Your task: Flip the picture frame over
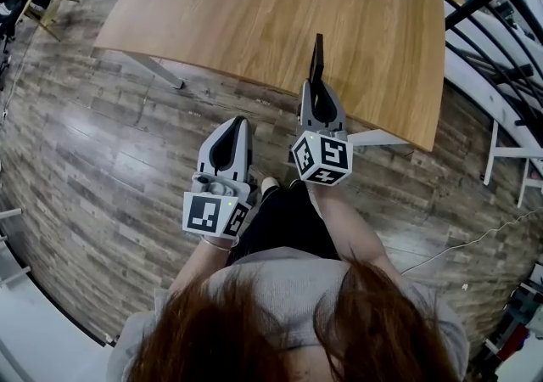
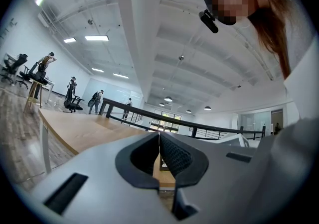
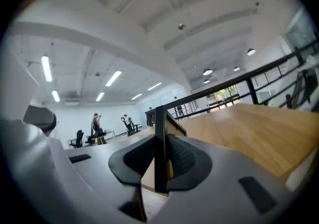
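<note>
The picture frame (image 1: 318, 53) is a thin dark slab standing on edge over the near part of the wooden table (image 1: 254, 7). My right gripper (image 1: 318, 87) is shut on its near edge. In the right gripper view the frame (image 3: 160, 128) runs upright between the two black pads, which press on both of its faces. My left gripper (image 1: 238, 123) hangs to the left, short of the table's near edge and over the floor. Its pads (image 2: 172, 156) meet with nothing between them.
A white table leg (image 1: 157, 70) stands under the near left corner and another (image 1: 377, 138) beside my right gripper. A black railing (image 1: 488, 15) runs along the right. Far off, people and office chairs (image 2: 72, 101) stand beyond the table.
</note>
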The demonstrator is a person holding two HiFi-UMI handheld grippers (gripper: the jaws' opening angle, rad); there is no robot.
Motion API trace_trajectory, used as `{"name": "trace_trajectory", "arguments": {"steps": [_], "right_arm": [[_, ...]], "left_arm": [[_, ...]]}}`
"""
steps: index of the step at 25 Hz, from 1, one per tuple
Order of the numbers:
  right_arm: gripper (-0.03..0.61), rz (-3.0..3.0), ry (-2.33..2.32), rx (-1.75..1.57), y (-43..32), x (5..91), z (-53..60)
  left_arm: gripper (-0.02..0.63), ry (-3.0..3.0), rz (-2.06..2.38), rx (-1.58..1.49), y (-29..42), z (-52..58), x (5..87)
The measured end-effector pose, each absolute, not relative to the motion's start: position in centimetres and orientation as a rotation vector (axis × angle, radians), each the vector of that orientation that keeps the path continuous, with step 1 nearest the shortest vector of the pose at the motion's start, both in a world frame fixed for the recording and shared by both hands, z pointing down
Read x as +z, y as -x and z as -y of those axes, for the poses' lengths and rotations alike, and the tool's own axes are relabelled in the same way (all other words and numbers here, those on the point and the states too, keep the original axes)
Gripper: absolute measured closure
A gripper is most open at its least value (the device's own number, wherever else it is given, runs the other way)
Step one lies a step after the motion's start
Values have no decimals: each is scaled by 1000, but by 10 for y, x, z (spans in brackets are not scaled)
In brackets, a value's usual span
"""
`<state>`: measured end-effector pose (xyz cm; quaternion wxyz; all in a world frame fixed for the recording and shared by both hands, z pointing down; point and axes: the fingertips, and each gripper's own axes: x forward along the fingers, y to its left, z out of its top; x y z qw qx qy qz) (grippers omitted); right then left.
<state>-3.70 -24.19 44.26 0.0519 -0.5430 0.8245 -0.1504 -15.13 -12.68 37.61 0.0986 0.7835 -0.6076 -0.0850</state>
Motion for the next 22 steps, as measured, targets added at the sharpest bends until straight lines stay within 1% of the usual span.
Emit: {"name": "trace_trajectory", "arguments": {"steps": [4,10,15,18,22], "right_arm": [[485,-2192,1617,-794,12,444,243],[485,-1909,1530,-1101,-5,467,236],[486,-1590,1414,-1365,-7,505,221],[489,-1383,1373,-1486,-5,530,214],[491,-1253,1342,-1542,5,550,216]], "left_arm": [[606,-2327,1772,-254,149,129,378],[605,-2340,1741,-259,143,138,380],[604,-2357,1717,-251,137,138,381],[606,-2362,1704,-234,133,137,384],[606,-2364,1698,-205,133,136,388]]}}
